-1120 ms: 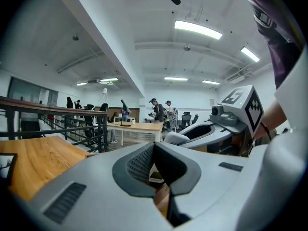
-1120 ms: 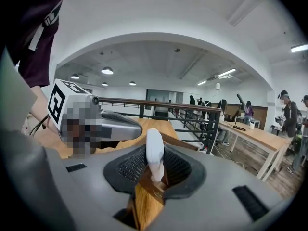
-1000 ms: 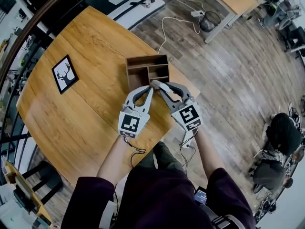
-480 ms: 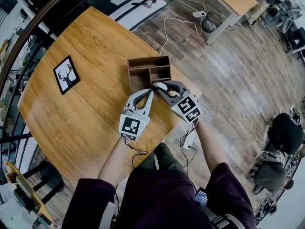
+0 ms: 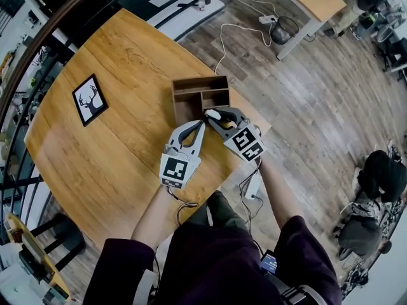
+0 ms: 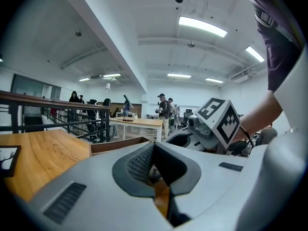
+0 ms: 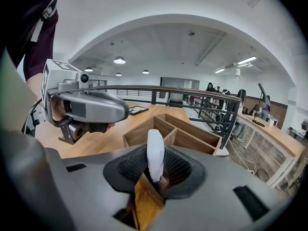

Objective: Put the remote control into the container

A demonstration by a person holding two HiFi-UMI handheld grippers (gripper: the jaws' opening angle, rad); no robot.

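Right gripper view: right tongs (image 7: pixel 156 171) clamp the remote control (image 7: pixel 155 148) upright, near the container (image 7: pixel 192 139).

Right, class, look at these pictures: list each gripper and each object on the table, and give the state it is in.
right gripper: shut on the remote control.
left gripper: shut, nothing held.
remote control: clamped between the right gripper's jaws, not yet in the container.
container: open-topped, sitting on the table, compartments in view empty.
picture frame: lying flat on the table, untouched.
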